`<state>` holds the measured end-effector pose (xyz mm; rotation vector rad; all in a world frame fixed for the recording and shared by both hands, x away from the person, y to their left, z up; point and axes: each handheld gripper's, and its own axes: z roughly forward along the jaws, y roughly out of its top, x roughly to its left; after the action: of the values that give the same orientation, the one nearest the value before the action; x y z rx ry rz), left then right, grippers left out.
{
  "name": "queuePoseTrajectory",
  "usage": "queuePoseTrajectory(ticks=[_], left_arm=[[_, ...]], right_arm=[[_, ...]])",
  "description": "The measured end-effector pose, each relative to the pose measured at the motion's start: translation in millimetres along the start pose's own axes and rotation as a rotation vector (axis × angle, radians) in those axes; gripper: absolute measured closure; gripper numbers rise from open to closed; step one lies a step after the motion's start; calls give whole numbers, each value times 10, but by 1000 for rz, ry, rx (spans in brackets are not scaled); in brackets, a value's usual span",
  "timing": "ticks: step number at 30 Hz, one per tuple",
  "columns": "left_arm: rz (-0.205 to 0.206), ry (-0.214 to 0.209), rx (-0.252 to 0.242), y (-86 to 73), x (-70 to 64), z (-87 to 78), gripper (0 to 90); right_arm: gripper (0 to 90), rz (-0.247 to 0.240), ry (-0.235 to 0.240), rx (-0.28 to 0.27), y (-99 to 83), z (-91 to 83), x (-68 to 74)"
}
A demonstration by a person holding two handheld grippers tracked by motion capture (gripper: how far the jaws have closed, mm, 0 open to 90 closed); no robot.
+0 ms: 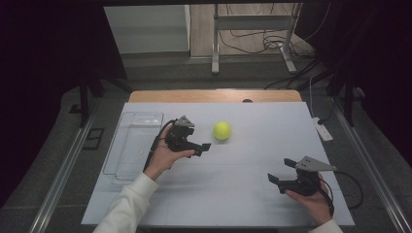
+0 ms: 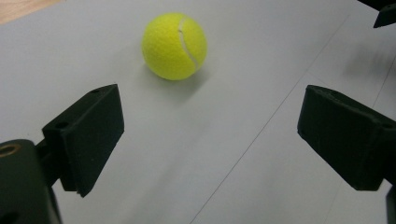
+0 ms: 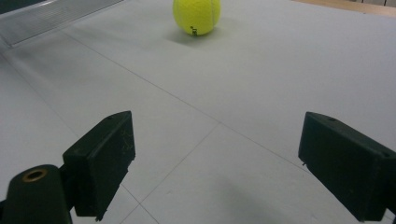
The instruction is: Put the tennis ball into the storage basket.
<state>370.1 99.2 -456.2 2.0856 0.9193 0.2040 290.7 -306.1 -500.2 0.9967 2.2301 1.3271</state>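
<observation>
The tennis ball [image 1: 222, 130] lies on the white table [image 1: 252, 194], just beside my left gripper [image 1: 200, 149], whose jaws stand wide; my right gripper [image 1: 282, 171], also wide, is well apart from the ball; I judge it light, fuzzy, a little springy; I would grip across its middle.

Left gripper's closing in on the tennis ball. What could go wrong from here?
1. The tennis ball sits free on the smooth white table; a jaw nudge from the open left gripper could roll it away.
2. In the left gripper view the ball lies left of centre between the jaws, so closing now may clip it off-centre.
</observation>
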Motion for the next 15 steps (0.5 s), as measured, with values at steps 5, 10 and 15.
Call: queuePoseTrajectory(ticks=[5,10,15], left_arm=[[-1,-2,2,22,2,27,85],[-4,-4,3,39,10,59,85],[-5,-4,10,54,12,101,85]], right_arm=[[113,0,0,-1,0,-2,0],[113,0,1,-1,0,-2,0],[113,0,0,0,-3,0,-7]])
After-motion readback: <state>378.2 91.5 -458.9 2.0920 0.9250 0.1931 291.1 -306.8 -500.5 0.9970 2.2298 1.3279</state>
